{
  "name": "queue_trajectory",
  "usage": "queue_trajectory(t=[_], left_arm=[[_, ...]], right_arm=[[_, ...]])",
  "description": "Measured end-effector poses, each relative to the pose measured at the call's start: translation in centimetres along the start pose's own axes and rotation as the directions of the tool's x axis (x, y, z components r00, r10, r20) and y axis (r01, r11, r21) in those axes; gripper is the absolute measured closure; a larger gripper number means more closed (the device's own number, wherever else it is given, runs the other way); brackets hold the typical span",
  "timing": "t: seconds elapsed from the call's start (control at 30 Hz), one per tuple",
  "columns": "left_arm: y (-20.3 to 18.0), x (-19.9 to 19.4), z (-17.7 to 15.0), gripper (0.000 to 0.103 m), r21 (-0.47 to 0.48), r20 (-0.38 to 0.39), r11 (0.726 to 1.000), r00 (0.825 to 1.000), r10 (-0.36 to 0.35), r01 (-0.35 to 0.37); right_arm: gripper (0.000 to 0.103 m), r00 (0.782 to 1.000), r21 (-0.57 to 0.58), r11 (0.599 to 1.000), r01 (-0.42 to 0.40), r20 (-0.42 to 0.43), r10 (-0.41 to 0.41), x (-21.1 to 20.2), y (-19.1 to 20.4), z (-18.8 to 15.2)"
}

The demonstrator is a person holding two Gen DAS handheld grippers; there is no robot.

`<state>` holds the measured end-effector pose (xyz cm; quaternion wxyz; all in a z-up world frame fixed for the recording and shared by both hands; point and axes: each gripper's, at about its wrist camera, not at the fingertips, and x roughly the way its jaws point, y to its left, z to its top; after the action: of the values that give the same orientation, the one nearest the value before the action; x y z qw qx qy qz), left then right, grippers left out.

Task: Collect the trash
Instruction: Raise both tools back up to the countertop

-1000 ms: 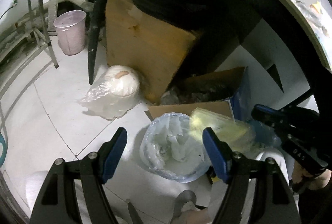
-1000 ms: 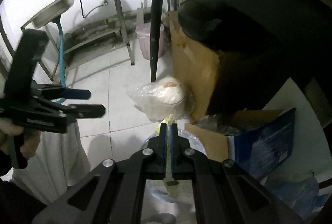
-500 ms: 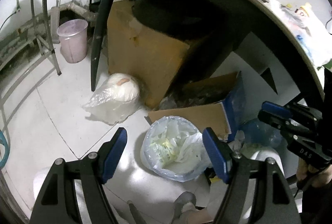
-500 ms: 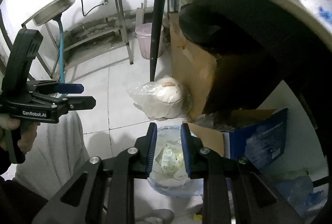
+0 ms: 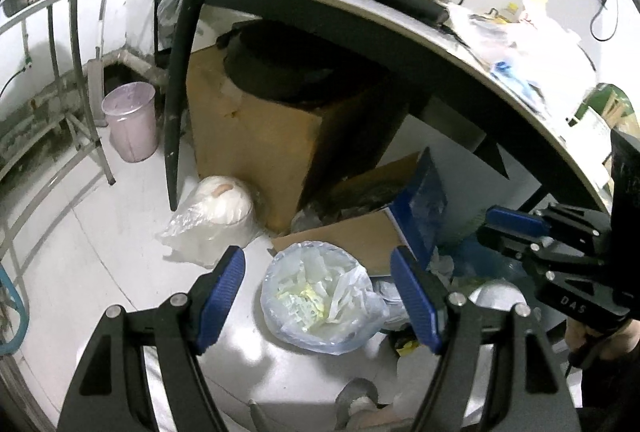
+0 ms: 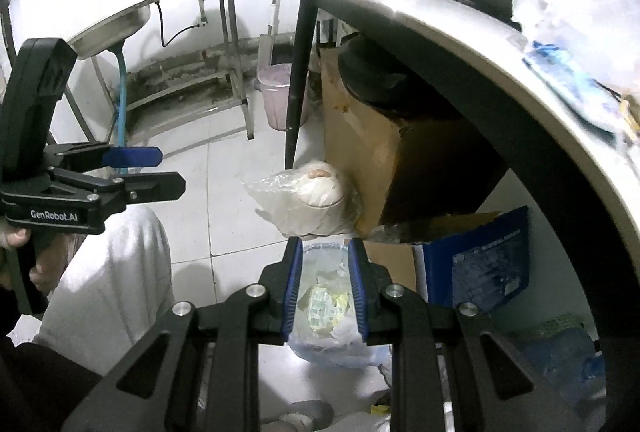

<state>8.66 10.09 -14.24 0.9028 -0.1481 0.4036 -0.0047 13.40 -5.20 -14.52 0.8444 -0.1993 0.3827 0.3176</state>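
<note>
Both tongs empty above the floor: left tongs [image 5: 318, 288] spread wide, right tongs [image 6: 324, 290] parted a little, nothing between the pads. Trash bag [image 5: 320, 296] stands open on the tiles beside a cardboard box [image 5: 352, 236], under the desk [image 5: 400, 27]; yellow wrapper [image 6: 320, 306] lies inside the bag.

White tiled floor [image 5: 100, 232]: bag-lined trash bin [image 5: 320, 296], wrapped white bundle [image 5: 216, 220], cardboard box [image 5: 256, 135], pink bucket [image 5: 130, 119].

1 lined trash bin [image 5: 316, 296], 1 pink bin [image 5: 130, 119], 2 cardboard boxes [image 5: 256, 135], 1 table [image 5: 400, 19]
</note>
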Motion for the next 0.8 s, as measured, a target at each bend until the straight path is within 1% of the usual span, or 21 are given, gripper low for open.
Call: queue_trajectory(t=[0.33, 0.53, 0.63, 0.67, 0.8], left_arm=[[-4.0, -2.0, 0.6, 0.028, 0.074, 0.028, 0.997, 0.999, -0.029, 0.027], [-6.4, -2.6, 1.6, 0.028, 0.11, 0.031, 0.993, 0.999, -0.045, 0.041], [-7.5, -3.0, 2.4, 0.028, 0.129, 0.034, 0.991, 0.998, -0.051, 0.047], [-7.9, -3.1, 2.7, 0.028, 0.137, 0.036, 0.99, 0.998, -0.052, 0.047], [-9.3, -3.7, 4.5, 0.028, 0.158, 0.055, 0.986, 0.997, -0.055, 0.046]], right_arm=[[0.082, 0.998, 0.038, 0.999, 0.028, 0.051, -0.03, -4.6, -0.9, -1.5], [0.081, 0.996, 0.071, 0.996, 0.045, 0.077, -0.051, -7.2, -2.6, -2.0], [0.077, 0.993, 0.083, 0.995, 0.053, 0.098, -0.061, -8.7, -3.5, -1.8], [0.073, 0.992, 0.089, 0.995, 0.052, 0.109, -0.061, -9.4, -3.8, -1.8], [0.072, 0.987, 0.107, 0.993, 0.053, 0.143, -0.068, -11.6, -5.1, -1.5]])
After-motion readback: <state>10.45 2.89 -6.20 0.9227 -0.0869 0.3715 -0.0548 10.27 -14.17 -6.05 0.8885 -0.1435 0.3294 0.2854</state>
